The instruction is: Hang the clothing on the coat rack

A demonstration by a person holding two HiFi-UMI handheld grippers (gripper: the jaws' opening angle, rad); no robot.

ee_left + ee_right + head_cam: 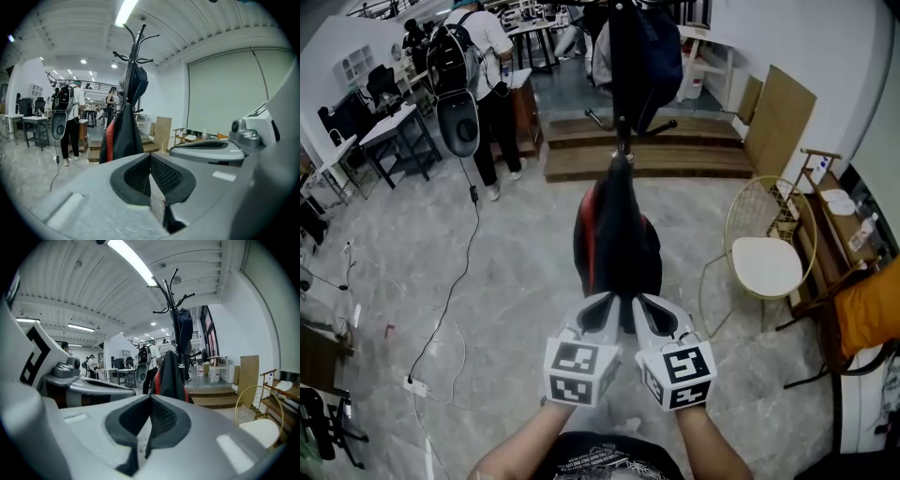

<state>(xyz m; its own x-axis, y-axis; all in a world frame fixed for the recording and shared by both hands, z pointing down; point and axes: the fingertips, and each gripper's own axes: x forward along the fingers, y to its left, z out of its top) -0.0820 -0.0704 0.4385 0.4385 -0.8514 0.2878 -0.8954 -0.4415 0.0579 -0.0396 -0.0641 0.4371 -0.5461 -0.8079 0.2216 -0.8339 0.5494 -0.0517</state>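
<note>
Head view: camera high on person's head, faces forward and steeply down. left gripper (606, 302) and right gripper (645, 302) very near, side by side at bottom centre. coat rack (624, 131) farther ahead, at top centre.

Left gripper view: camera just behind own jaws, looks along them toward coat rack; right gripper fills right edge.

Right gripper view: same arrangement; left gripper fills left edge.

All three views share coat rack, black-and-red garment (617, 234), person with backpack (478, 56). Head and right gripper views also share gold wire chair (766, 253).

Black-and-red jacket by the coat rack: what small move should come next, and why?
Probably just draw both grippers back. The jacket already seems to hang from the coat rack, and the left gripper and right gripper are shut, empty, clear of it.
</note>
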